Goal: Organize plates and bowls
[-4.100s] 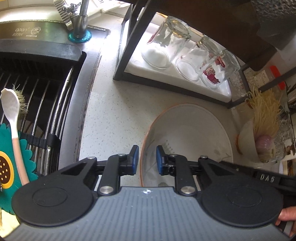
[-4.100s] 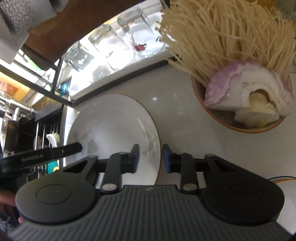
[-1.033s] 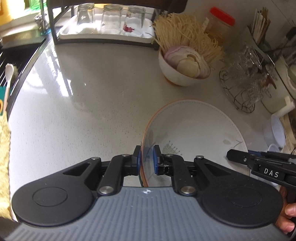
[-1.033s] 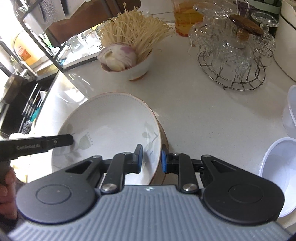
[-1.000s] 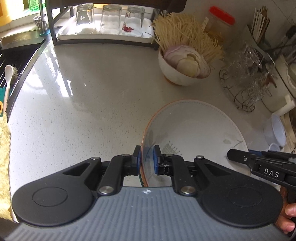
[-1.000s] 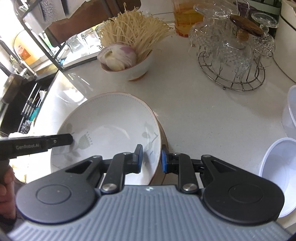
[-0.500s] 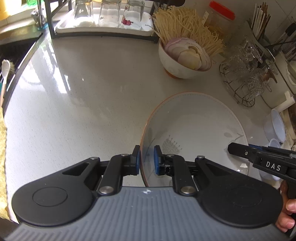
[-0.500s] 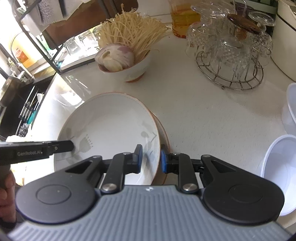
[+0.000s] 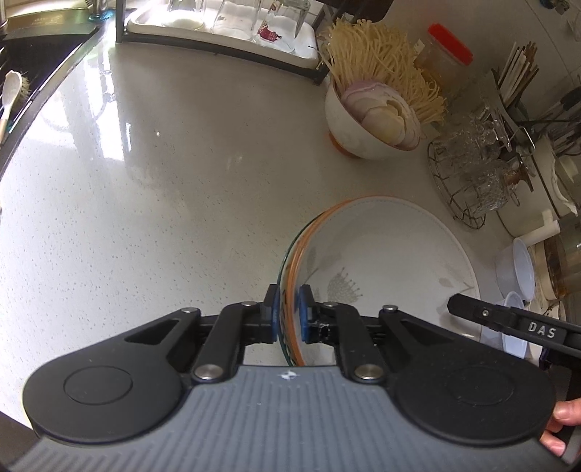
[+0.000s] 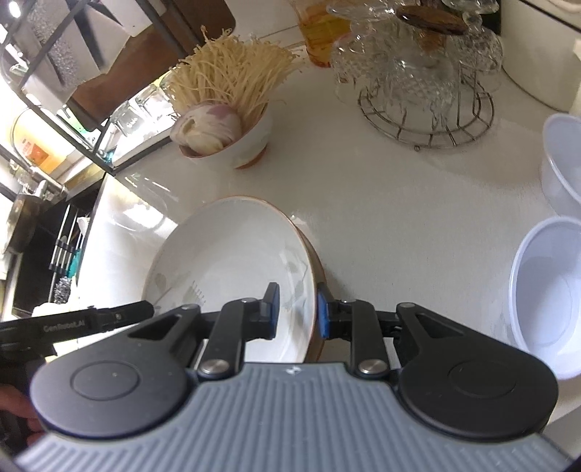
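A large white plate (image 9: 392, 254) with an orange rim and a faint plant print is held above the pale counter (image 9: 145, 203). My left gripper (image 9: 288, 314) is shut on its left rim. My right gripper (image 10: 296, 314) is shut on its right rim, and the plate (image 10: 232, 261) tilts slightly in the right wrist view. A white bowl (image 9: 359, 130) with onion slices and enoki mushrooms stands beyond it, also in the right wrist view (image 10: 239, 141).
A wire stand of crystal glasses (image 10: 425, 87) is at the back right. White plastic bowls (image 10: 548, 294) sit at the right. A tray rack with upturned glasses (image 9: 232, 25) is at the back. The sink (image 9: 21, 72) lies far left.
Both grippers have carried the plate a little to the right and nearer the counter. The onion bowl and glass stand look closer. The grip on both rims is unchanged.
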`<state>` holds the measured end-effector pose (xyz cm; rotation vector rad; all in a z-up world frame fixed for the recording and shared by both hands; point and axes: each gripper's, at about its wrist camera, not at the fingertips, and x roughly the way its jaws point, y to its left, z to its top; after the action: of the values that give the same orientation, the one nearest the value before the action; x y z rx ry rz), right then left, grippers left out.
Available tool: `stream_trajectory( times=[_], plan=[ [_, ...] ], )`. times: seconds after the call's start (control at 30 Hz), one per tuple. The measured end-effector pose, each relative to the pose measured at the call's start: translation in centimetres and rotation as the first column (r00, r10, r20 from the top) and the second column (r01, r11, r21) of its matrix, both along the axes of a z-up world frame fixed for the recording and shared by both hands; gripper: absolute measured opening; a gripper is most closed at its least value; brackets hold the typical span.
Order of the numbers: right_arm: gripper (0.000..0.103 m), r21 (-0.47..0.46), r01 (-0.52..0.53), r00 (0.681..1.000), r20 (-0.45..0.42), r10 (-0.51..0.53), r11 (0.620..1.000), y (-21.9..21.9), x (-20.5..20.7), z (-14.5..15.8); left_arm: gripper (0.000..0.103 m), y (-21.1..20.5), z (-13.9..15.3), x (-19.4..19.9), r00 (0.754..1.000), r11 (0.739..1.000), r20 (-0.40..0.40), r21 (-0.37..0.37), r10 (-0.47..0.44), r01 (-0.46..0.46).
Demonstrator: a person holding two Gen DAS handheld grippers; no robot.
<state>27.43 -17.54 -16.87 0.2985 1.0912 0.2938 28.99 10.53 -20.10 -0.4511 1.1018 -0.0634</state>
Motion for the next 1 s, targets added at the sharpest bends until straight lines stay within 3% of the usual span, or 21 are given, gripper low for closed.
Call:
stream_trajectory(
  times=[0.3, 0.6, 1.0],
  plan=[
    [0.025, 0.012, 0.072, 0.997, -0.003, -0.072, 0.997, -1.0, -1.0, 0.7, 0.01, -0.2, 0.1, 0.2, 0.999, 1.0, 0.028, 0.012, -0.02, 0.02],
    [0.024, 0.002, 0.069, 0.998, 0.007, -0.069, 0.998, -0.8, -1.3, 0.8, 0.01, 0.0, 0.3, 0.2, 1.0, 1.0, 0.029, 0.001, -0.007, 0.007],
    [0.025, 0.014, 0.031, 0.989, 0.145, -0.033, 0.999, -1.0, -3.4, 4.7, 0.01, -0.9, 4.0, -1.5, 0.993, 0.999, 0.121, 0.051, -0.018, 0.012]
  ],
)
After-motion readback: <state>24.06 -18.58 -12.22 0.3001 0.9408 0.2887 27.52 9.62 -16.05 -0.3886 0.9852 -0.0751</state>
